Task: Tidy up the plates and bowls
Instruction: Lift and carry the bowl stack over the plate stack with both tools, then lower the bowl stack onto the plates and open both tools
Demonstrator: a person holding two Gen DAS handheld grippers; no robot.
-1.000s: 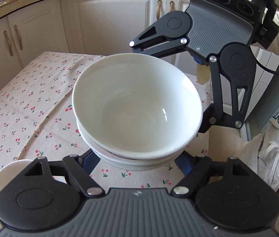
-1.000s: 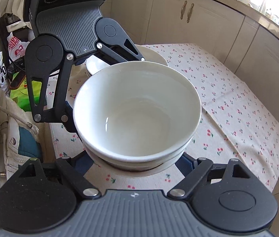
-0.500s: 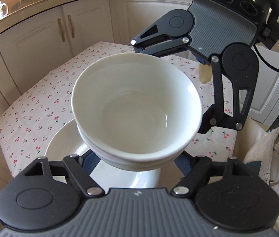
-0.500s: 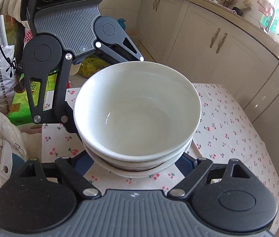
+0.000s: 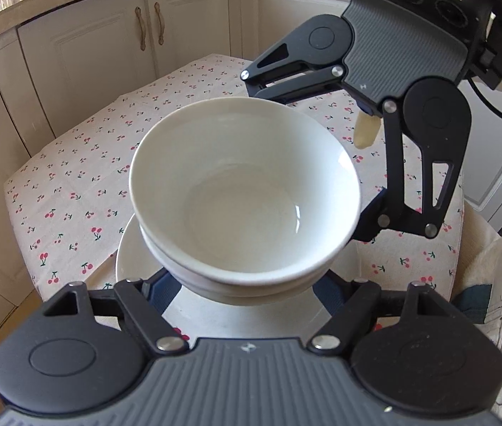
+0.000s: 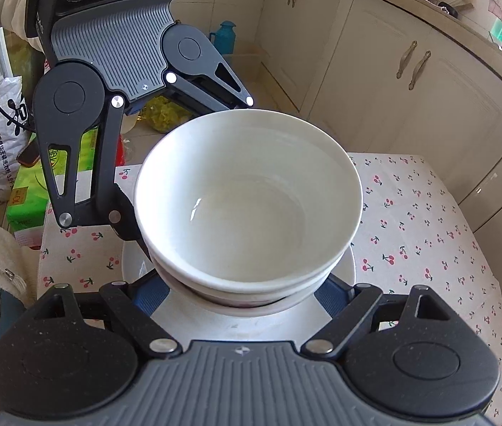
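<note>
We carry the stacked bowls (image 5: 245,198), mid-frame, clamped between left gripper (image 5: 244,284) and right gripper (image 6: 244,291), over the plate (image 6: 236,319) on the surface (image 5: 84,184); next, lower level, centred

Plate (image 5: 134,259) largely hidden beneath stacked bowls (image 5: 247,191); fingertip contact under them perhaps unreadable.

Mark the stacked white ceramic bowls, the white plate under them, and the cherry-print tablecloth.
stacked white ceramic bowls (image 5: 244,198), left wrist view, top bowl's inner wall
white plate (image 6: 251,323), right wrist view, bare near rim
cherry-print tablecloth (image 5: 84,184), left wrist view, bare cloth
</note>
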